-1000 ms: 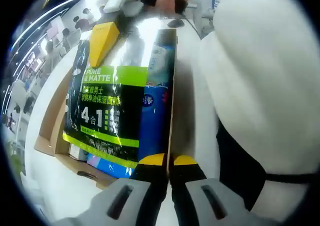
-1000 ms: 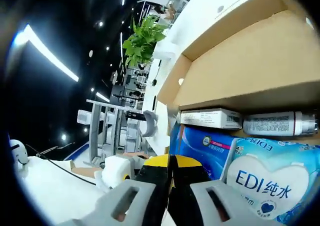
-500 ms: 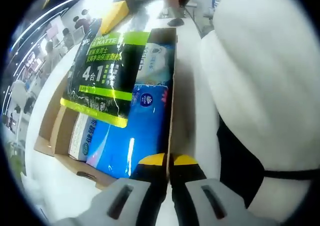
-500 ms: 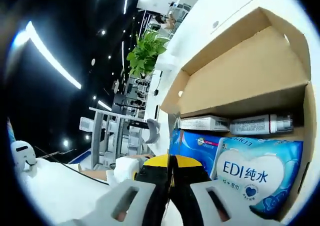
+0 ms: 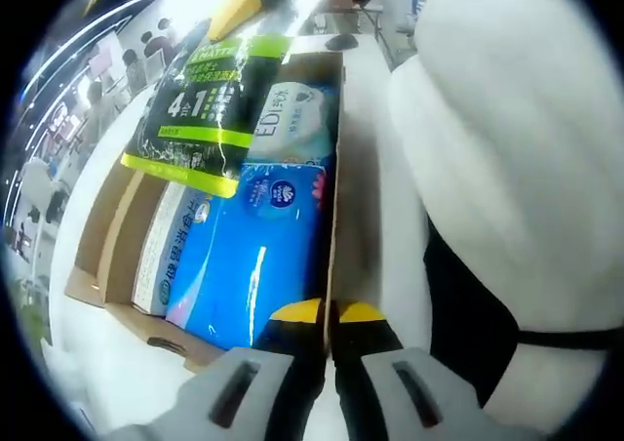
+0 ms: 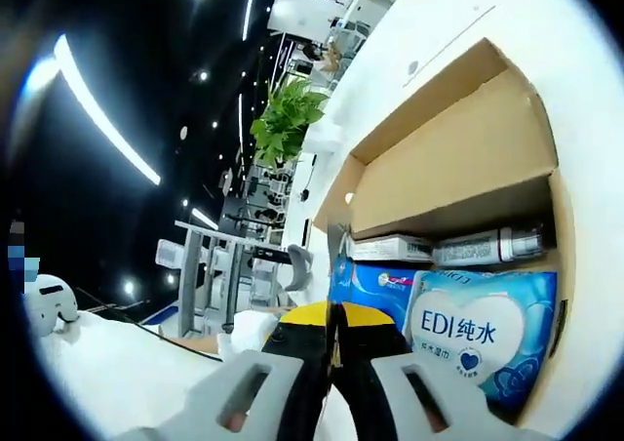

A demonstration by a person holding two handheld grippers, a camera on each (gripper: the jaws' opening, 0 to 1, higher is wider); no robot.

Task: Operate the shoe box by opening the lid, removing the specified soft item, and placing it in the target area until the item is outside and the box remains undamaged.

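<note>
In the left gripper view, the left gripper [image 5: 328,314] has its yellow-tipped jaws pinching the near wall of the open shoe box [image 5: 332,197], at 6 o'clock. Inside lies a blue pack [image 5: 249,265], with a pale EDI wipes pack [image 5: 297,124] beyond it at 12 o'clock. A black-and-green wipes pouch [image 5: 200,100] hangs above the box at 11 o'clock, held at its top by the right gripper [image 5: 239,0]. In the right gripper view, its jaws are pressed together at 6 o'clock; what they hold I cannot tell there. The box rests on a white tabletop [image 5: 107,363].
</note>
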